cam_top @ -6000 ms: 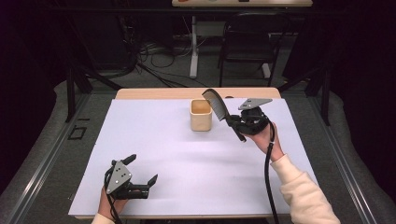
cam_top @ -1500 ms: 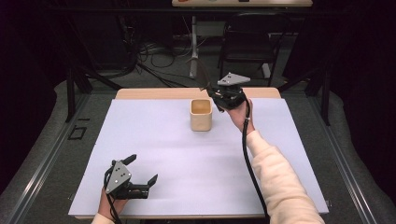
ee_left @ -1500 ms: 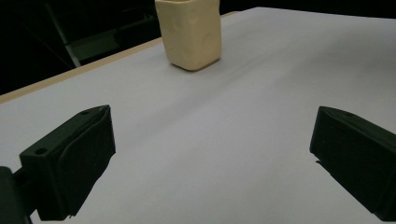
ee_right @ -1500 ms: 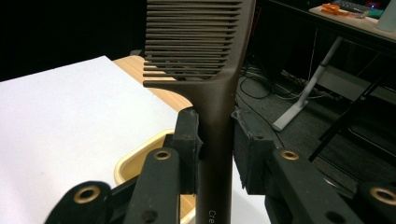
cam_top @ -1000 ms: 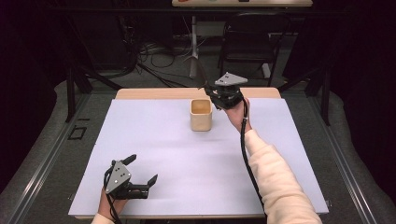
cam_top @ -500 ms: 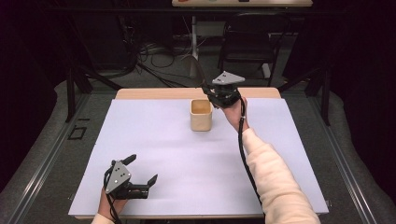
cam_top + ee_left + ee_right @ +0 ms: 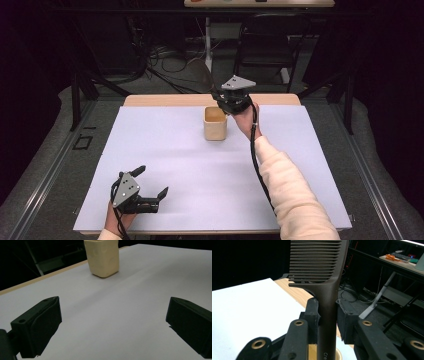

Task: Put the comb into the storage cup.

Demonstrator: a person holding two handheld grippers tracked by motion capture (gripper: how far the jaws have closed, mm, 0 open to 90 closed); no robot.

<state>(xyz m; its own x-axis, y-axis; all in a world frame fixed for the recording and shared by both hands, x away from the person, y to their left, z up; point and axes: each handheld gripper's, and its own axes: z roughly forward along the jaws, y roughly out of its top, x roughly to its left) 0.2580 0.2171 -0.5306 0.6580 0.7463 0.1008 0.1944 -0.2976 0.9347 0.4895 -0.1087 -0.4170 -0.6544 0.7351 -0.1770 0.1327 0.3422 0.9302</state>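
A dark brown comb [image 7: 322, 277] stands upright, teeth uppermost, with my right gripper [image 7: 328, 312] shut on its handle. In the high view the right gripper [image 7: 222, 101] hangs just above the far right rim of a beige cup [image 7: 215, 123]. The handle's lower end points down at the cup's rim [image 7: 338, 355], and I cannot tell whether it reaches inside. Near the table's front left my left gripper [image 7: 152, 181] rests open, nothing between its jaws. In the left gripper view the cup [image 7: 102, 257] stands far ahead of the left gripper [image 7: 113, 322].
A white sheet [image 7: 200, 165] covers most of the table, leaving a strip of bare wood [image 7: 165, 100] at the far edge. Beyond the table lie floor cables [image 7: 165, 55], a dark chair [image 7: 265, 45] and a further bench [image 7: 402, 262].
Six seconds ago the right gripper held the comb to the right of the cup. It has since carried it back and left to above the cup. The left gripper has not moved.
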